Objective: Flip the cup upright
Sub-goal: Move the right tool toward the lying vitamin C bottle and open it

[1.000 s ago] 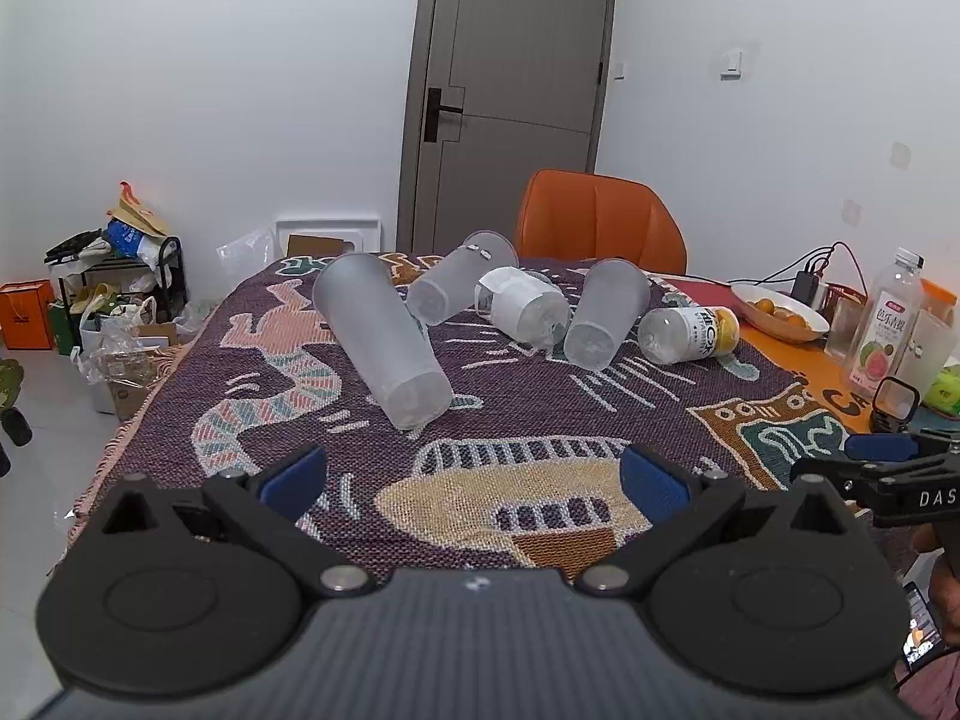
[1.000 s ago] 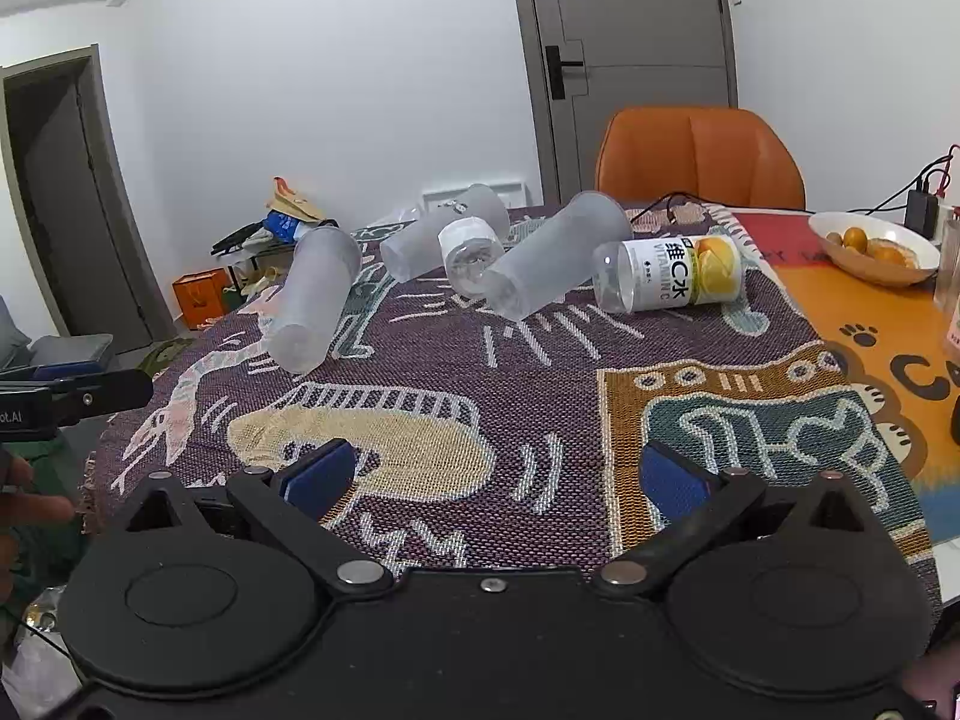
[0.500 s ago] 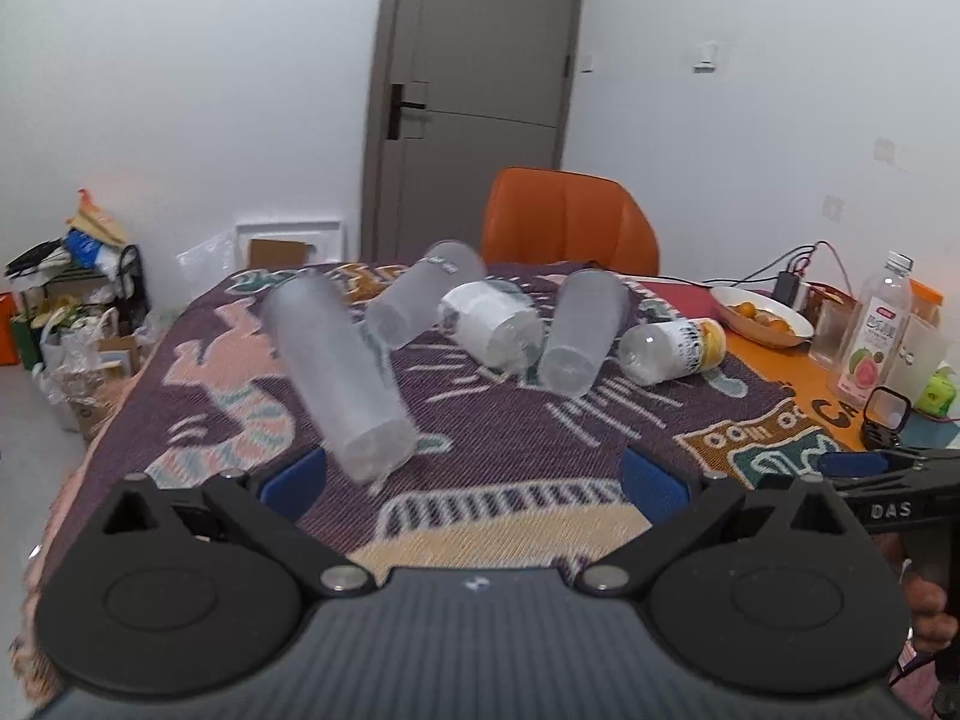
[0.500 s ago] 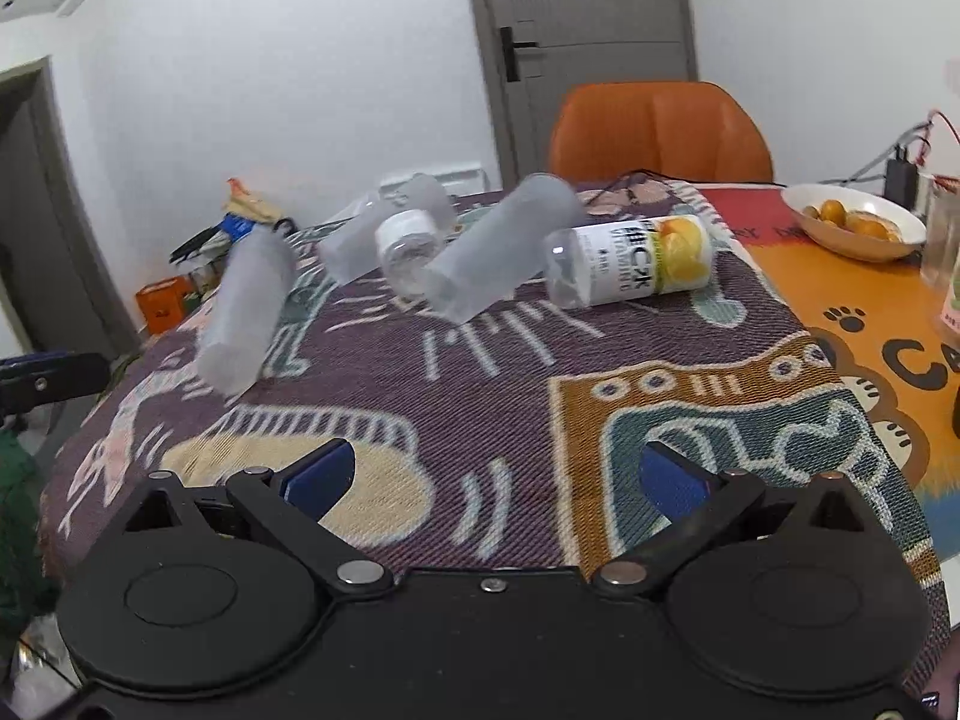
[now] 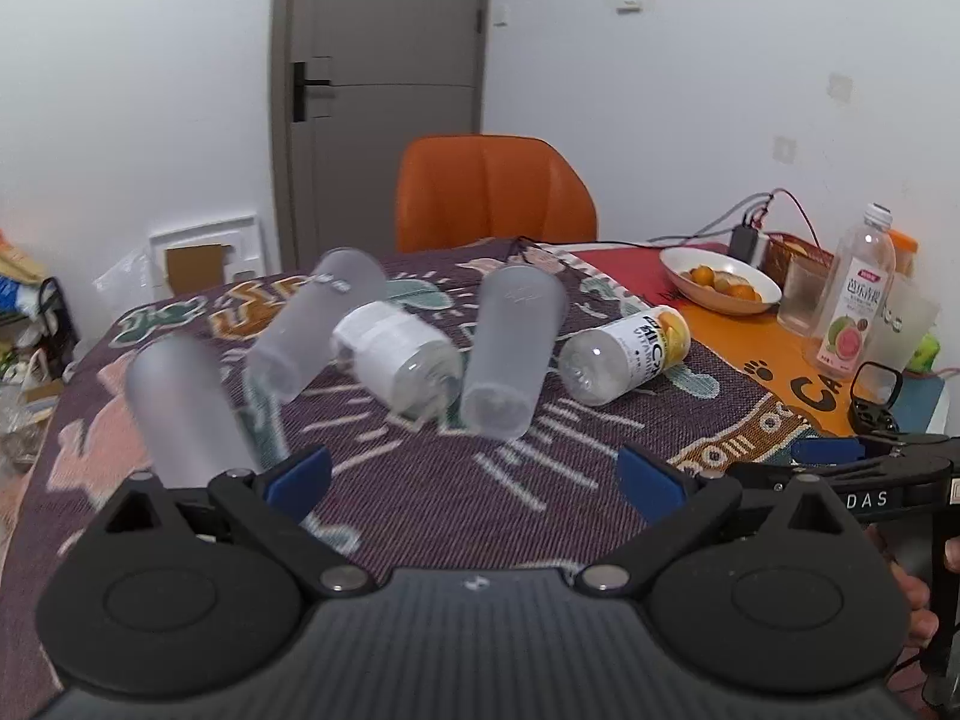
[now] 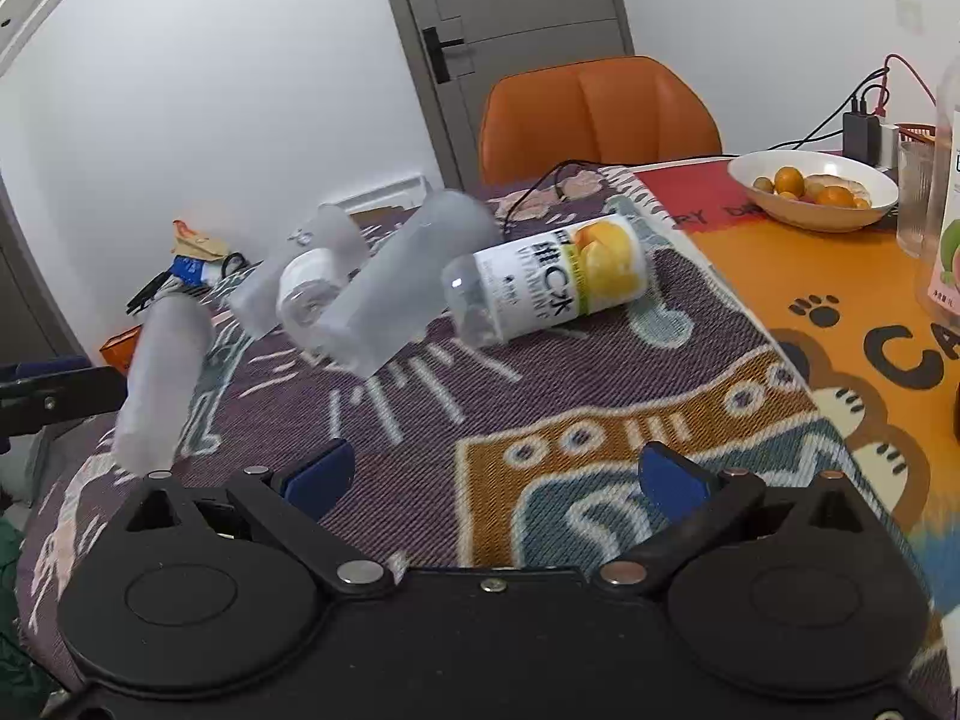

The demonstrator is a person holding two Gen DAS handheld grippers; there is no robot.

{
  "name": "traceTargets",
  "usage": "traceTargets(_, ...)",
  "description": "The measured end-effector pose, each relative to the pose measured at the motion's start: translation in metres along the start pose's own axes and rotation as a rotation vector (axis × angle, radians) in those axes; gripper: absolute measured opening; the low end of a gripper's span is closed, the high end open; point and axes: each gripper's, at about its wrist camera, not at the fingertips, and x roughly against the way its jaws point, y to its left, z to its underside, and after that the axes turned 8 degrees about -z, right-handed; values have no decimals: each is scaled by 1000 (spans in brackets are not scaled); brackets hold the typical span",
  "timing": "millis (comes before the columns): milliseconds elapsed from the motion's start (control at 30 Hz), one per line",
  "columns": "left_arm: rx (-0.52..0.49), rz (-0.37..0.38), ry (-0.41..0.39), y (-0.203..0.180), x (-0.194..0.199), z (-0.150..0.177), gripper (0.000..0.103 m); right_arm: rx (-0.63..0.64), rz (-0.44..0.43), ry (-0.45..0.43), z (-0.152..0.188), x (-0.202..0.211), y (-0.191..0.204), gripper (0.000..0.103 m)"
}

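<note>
Three frosted plastic cups lie on their sides on the patterned cloth: a left cup (image 5: 180,414) (image 6: 162,384), a back cup (image 5: 312,324) (image 6: 300,276) and a middle cup (image 5: 510,354) (image 6: 396,294). A white-labelled bottle (image 5: 396,360) and a yellow-labelled bottle (image 5: 630,354) (image 6: 546,276) also lie on their sides. My left gripper (image 5: 474,480) is open and empty, just short of the cups. My right gripper (image 6: 492,480) is open and empty, in front of the middle cup. It also shows in the left wrist view (image 5: 852,468).
An orange chair (image 5: 492,192) stands behind the table. A fruit bowl (image 5: 720,282) (image 6: 810,186), an upright juice bottle (image 5: 852,306), a glass (image 5: 804,294) and charger cables sit on the orange mat at right. Clutter lies on the floor at left.
Both grippers have moved forward toward the cups, which now look larger and nearer. Both stayed open. The cups and bottles have not moved.
</note>
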Motion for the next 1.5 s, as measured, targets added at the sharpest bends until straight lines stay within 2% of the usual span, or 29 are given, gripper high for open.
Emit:
traceTargets(333,-128,76,22,-39,-51,-41,101,-57,4,-30,-21,-10,-36,103)
traceTargets(467,-173,96,34,-56,-69,-52,100,-90,-1,-25,-25,-13,-52,91)
traceTargets(667,-234,122,50,-83,-96,-65,98,-107,2,-29,-26,-12,-71,88)
traceTargets(933,-323,157,73,-121,-129,-74,97,-129,34,-65,-33,-9,-100,88)
traceTargets(1033,-347,170,104,-131,-145,-76,86,-135,38,-71,-37,-11,-108,88)
traceTargets(1133,-360,171,128,-139,-160,-79,86,-151,48,-69,-41,-15,-117,88)
traceTargets(1200,-376,176,139,-144,-168,-81,86,-167,55,-66,-42,-17,-123,93)
traceTargets(1500,-513,194,181,-165,-202,-85,86,-202,75,-52,-41,-25,-138,101)
